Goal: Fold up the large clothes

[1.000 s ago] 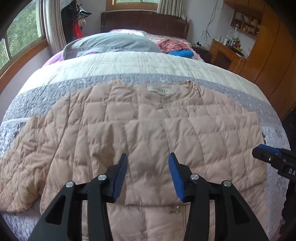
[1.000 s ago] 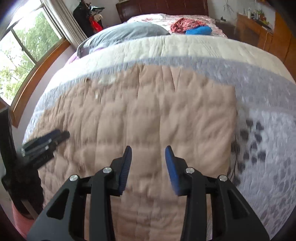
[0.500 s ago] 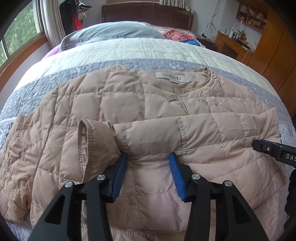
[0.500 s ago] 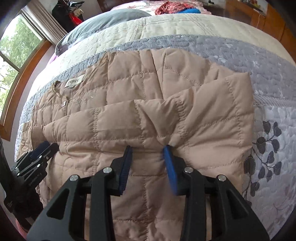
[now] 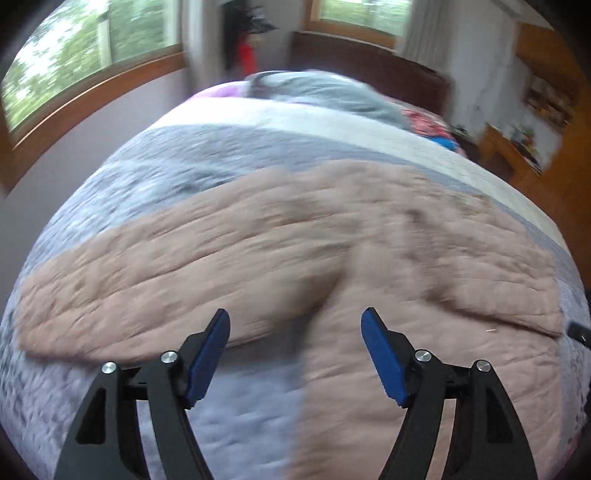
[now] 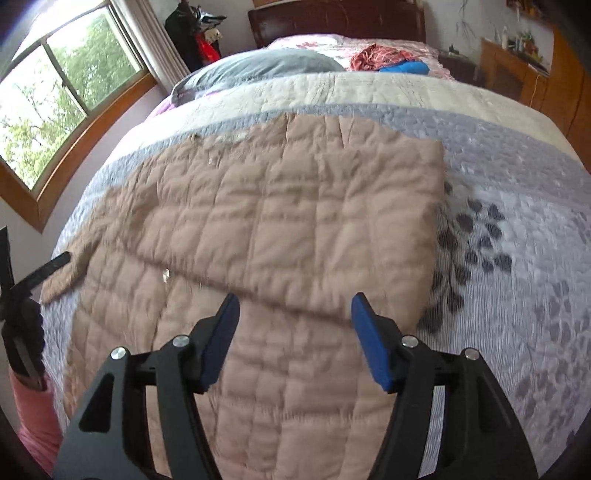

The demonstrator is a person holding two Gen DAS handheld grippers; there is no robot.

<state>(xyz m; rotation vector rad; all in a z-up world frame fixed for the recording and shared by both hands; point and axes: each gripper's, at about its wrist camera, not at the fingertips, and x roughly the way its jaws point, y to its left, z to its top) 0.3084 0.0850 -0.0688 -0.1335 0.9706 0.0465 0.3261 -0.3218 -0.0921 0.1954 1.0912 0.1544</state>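
Quilted beige jacket (image 6: 280,229) is seen spread flat on a grey-and-cream bedspread (image 6: 517,206), directly ahead of and beneath both hand-held grippers. In the right wrist view, the right gripper (image 6: 293,336) is held just above the garment with its blue pads (image 6: 369,343) spread wide and nothing between them; one sleeve is laid folded across the jacket's body, its lower edge running just beyond the fingertips. Off to that gripper's left, the other gripper's black finger is glimpsed at the jacket's far sleeve end. In the blurred left wrist view, the left gripper (image 5: 295,350) is likewise shown parted and empty, poised over the jacket (image 5: 332,251), whose unfolded sleeve (image 5: 129,288) stretches away to its left while the body runs down on its right. A grey pillow (image 6: 258,66) and a red-and-blue heap of cloth (image 6: 391,61) are seen far ahead near a dark wooden headboard (image 6: 332,18), with a window (image 6: 66,92) to the left.
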